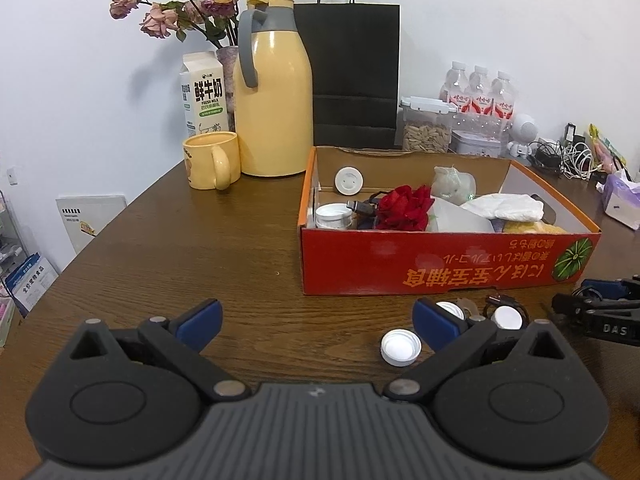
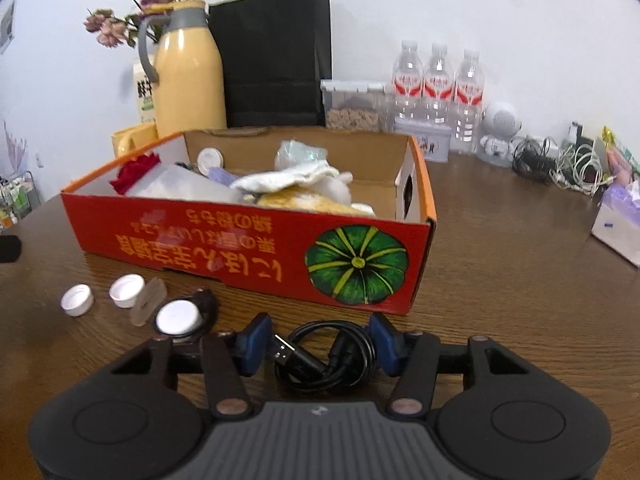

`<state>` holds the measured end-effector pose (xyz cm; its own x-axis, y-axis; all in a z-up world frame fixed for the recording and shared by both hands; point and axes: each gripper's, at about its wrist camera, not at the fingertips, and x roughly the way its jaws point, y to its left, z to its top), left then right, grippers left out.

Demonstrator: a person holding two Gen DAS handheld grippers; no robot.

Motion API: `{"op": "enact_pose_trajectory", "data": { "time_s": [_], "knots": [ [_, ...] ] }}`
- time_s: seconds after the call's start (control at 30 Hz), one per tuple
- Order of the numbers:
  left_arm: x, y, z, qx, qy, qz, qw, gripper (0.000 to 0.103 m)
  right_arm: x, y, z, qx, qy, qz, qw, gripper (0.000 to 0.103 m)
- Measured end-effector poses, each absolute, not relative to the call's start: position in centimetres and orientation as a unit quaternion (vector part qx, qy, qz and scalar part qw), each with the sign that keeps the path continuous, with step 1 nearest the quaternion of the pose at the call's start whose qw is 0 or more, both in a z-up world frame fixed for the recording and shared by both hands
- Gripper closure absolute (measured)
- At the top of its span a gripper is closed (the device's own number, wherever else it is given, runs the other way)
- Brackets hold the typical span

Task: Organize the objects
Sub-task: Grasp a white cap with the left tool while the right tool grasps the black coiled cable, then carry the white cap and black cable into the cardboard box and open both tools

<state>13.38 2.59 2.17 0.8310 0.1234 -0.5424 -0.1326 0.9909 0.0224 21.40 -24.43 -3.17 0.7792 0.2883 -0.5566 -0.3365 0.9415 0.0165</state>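
Black USB cable [image 2: 326, 356]: coiled on the tabletop [image 2: 500, 280] just before the red box [image 2: 248, 248], between the right gripper [image 2: 320, 344] pads, contact unclear. Three white caps [image 2: 178, 317] nearby. Left gripper [image 1: 316, 322]: jaws wide apart, empty.

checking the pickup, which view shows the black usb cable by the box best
The right wrist view: the coiled black usb cable lies on the table between the right gripper pads, plug visible. The left wrist view doesn't show this cable, only the right gripper's tip at its edge.
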Motion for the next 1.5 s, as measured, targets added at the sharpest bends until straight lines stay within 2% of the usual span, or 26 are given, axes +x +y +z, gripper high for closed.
{"op": "enact_pose_trajectory", "data": {
  "time_s": [0.33, 0.67, 0.77, 0.87, 0.9, 0.93, 1.23, 1.5],
  "knots": [
    [13.7, 0.7, 0.1, 0.012, 0.317, 0.033, 0.948, 0.000, 17.6, -23.8, -2.4, -0.042, 0.254, 0.184, 0.949, 0.050],
    [16.5, -1.3, -2.2, 0.033, 0.349, 0.028, 0.936, 0.001, 17.5, -23.6, -2.6, -0.044, 0.255, 0.191, 0.947, 0.050],
    [17.5, -1.5, -2.5, 0.032, 0.356, 0.027, 0.934, 0.011, 17.6, -23.6, -2.6, -0.042, 0.255, 0.191, 0.947, 0.050],
    [17.7, -1.4, -2.5, 0.016, 0.356, 0.017, 0.934, 0.028, 17.7, -23.6, -2.6, -0.039, 0.257, 0.191, 0.946, 0.050],
    [17.6, -1.4, -2.4, 0.010, 0.354, 0.009, 0.935, 0.047, 17.7, -23.6, -2.6, -0.039, 0.258, 0.191, 0.946, 0.050],
    [17.5, -1.4, -2.3, 0.008, 0.351, 0.002, 0.936, 0.073, 17.7, -23.6, -2.6, -0.040, 0.257, 0.191, 0.946, 0.050],
    [16.6, -1.5, -1.6, 0.001, 0.333, -0.004, 0.943, 0.074, 17.4, -23.5, -2.6, -0.044, 0.252, 0.193, 0.947, 0.050],
    [15.5, -1.3, 1.5, -0.006, 0.291, -0.013, 0.957, 0.074, 17.2, -23.3, -1.3, -0.039, 0.237, 0.207, 0.948, 0.050]
  ]
}}
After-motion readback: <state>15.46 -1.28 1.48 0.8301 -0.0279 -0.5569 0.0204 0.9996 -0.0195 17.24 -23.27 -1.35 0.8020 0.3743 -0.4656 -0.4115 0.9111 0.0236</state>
